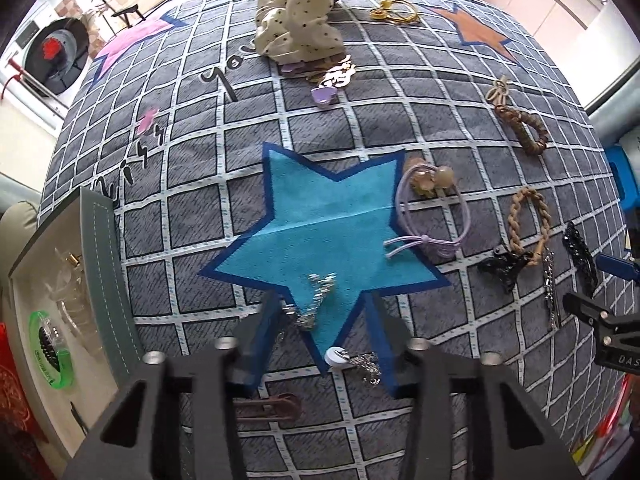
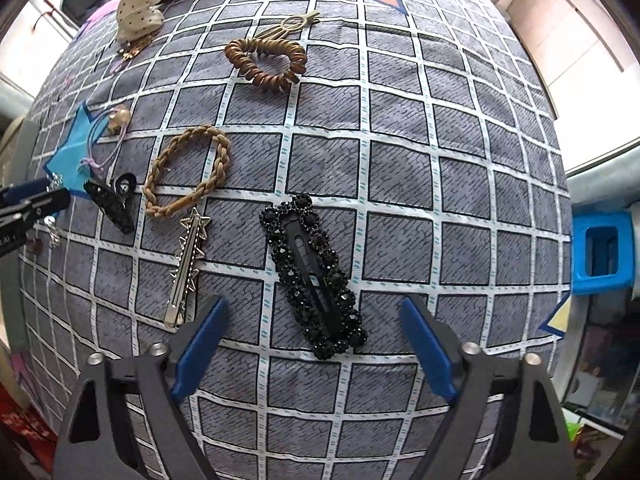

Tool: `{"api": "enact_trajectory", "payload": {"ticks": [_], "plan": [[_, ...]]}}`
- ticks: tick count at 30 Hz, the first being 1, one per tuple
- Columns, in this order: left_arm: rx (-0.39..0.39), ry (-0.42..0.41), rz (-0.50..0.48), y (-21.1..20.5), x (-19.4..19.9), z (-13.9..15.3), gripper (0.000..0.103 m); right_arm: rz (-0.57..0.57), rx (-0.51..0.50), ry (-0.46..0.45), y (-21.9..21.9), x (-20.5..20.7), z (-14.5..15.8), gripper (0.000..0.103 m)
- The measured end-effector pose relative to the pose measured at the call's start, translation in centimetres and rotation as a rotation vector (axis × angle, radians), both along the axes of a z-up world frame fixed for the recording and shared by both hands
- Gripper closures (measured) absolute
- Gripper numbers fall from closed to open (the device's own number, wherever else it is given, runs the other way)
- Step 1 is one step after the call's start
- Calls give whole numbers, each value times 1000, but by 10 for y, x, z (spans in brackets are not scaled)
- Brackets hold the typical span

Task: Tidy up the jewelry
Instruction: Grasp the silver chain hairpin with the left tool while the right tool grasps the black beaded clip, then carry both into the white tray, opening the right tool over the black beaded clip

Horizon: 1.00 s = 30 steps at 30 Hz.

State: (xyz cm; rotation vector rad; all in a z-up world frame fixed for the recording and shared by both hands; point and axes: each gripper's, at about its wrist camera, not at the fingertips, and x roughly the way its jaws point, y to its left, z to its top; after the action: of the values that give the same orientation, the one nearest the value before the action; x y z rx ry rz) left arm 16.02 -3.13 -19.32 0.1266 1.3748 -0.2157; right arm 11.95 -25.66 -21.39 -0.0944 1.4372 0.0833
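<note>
Grey checked bedspread (image 2: 400, 160) with white grid lines and coloured stars covers the work surface in both views. Left wrist view: the left gripper (image 1: 320, 340) stands wide open at lower centre, holding nothing, its blue fingers (image 1: 260, 344) either side of the lower point of a blue star (image 1: 320, 220). A silver chain piece (image 1: 316, 300) lies on that star between the fingers, with a second silver piece with a white disc (image 1: 352, 362) just below it. An open jewellery box (image 1: 64, 300) sits at the left edge, a green ring (image 1: 50, 350) inside. A purple hair tie (image 1: 434, 212) lies right of the star; a cream dotted scrunchie (image 1: 298, 20) is at upper centre. Right wrist view: the right gripper (image 2: 314, 344) is also wide open and empty at lower centre, with a black beaded hair clip (image 2: 316, 276) lying between its fingers. A silver star clip (image 2: 186, 268) lies left of it, a braided tan band (image 2: 188, 170) and a black claw clip (image 2: 112, 202) further left, and a brown coil tie (image 2: 266, 62) at upper centre.
</note>
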Motion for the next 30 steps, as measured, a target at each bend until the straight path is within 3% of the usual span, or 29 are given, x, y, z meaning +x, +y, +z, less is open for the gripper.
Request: {"api": "enact_trajectory", "payload": {"ticks": [2, 4, 6, 8, 21, 30], "plan": [[-9, 3, 2, -5, 1, 1, 84, 3, 1, -4, 3, -3, 3, 31], [-30, 11, 16, -4, -2, 4, 84, 6, 2, -7, 2, -2, 7, 42], [-47, 16, 37, 3, -6, 7, 84, 5, 4, -9, 7, 0, 10, 60], [-56, 17, 59, 5, -8, 9, 84, 4, 5, -9, 12, 4, 14, 69], [-68, -53, 129, 29, -21, 37, 84, -114, 98, 1, -21, -10, 42, 70], [-100, -101, 189, 63, -46, 66, 84, -119, 138, -23, 0, -15, 74, 70]]}}
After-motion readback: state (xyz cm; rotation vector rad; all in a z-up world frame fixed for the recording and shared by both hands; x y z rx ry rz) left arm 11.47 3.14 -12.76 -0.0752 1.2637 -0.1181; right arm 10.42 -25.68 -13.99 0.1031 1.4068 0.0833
